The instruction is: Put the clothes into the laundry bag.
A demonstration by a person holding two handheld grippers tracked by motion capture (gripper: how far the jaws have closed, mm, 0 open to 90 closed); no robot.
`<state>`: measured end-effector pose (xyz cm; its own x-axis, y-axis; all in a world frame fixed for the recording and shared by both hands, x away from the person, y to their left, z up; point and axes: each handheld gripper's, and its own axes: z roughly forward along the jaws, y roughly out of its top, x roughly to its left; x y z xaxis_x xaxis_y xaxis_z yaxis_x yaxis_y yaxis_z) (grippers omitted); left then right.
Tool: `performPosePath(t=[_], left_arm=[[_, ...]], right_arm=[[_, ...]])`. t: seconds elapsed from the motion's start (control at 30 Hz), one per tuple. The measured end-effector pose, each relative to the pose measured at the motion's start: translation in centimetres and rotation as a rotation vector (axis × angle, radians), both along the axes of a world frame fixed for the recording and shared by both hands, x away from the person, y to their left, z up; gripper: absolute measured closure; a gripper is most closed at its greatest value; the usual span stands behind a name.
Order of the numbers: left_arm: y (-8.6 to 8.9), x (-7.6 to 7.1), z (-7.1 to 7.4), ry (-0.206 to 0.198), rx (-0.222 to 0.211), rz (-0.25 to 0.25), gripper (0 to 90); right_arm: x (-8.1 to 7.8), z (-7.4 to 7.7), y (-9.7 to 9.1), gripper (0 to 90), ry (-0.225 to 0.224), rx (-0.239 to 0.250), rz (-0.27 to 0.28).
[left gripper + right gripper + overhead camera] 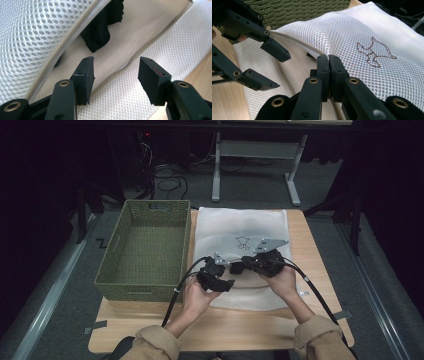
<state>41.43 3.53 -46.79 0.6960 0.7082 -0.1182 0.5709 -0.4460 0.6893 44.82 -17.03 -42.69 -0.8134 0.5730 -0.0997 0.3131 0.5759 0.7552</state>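
A white mesh laundry bag (240, 227) lies on the wooden table, with a small embroidered figure (375, 53) on its top layer. My right gripper (328, 58) is shut on the rim of the bag's top layer (352, 35) and holds it raised, so the mouth gapes. Just in front of that mouth my left gripper (116, 61) stands open with nothing between its jaws; it also shows in the right gripper view (278, 71). A black piece of cloth (98, 35) lies inside the bag under the lifted flap (32, 37). From above, both grippers (227, 282) (240, 265) meet at the bag's near edge.
A green woven basket (135, 292) stands on the table's left part, right beside the bag, and looks hollow inside. Bare wood (240, 325) runs along the near edge by the person's forearms. Cables trail from both grippers. A metal table frame (255, 150) stands on the floor behind.
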Motion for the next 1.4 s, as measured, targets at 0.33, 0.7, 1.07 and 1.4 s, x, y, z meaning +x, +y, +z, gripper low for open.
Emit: performPosePath(t=[0.33, 0.7, 1.07, 1.4], left_arm=[[0.9, -1.0, -0.2, -0.007, 0.016, -0.041, 45.2], [2.5, -2.3, 0.0, -0.015, 0.002, -0.090, 44.4], [3.8, -3.5, 0.1, -0.025, -0.026, -0.105, 43.8], [4.6, -4.1, 0.3, -0.047, -0.038, -0.104, 43.1]], right_arm=[[-0.3, -0.3, 0.3, 88.7, -0.006, -0.023, 0.021], [-0.7, -0.4, 0.2, 88.7, -0.014, -0.020, 0.023], [-0.5, -0.9, 0.2, 88.5, -0.001, -0.032, 0.033], [-0.6, -1.0, -0.1, 87.8, 0.016, -0.038, 0.036]])
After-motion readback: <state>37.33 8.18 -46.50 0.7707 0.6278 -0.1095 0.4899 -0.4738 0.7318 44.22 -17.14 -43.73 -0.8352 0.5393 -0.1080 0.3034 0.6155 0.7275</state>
